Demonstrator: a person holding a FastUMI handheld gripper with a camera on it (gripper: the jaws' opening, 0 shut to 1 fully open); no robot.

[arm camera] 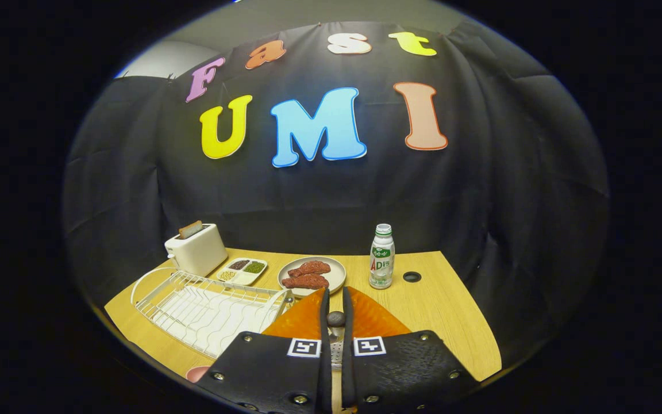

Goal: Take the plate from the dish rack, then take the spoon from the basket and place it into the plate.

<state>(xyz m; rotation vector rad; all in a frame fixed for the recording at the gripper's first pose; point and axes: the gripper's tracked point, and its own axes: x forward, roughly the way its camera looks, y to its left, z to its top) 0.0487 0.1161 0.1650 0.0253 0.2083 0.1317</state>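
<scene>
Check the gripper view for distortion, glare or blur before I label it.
Gripper view: strong fisheye, so the table edge and dish rack bow. Lighting is dim and warm, brightest on the tabletop, with no harsh glare. The bottle and the plate of food are fairly sharp. The claw is nearly closed, with a small dark rounded object between its fingers, slightly soft up close.

Gripper [335, 307] fingers nearly together, pinching a small dark round spoon end [335, 318] between them. Just ahead: a plate [337, 275] with brown food; a white bottle [381, 264] a bit to the right. Off to the left, an empty white dish rack [207, 307], with a toaster [196, 248] and snack tray [242, 270] beyond it.
</scene>
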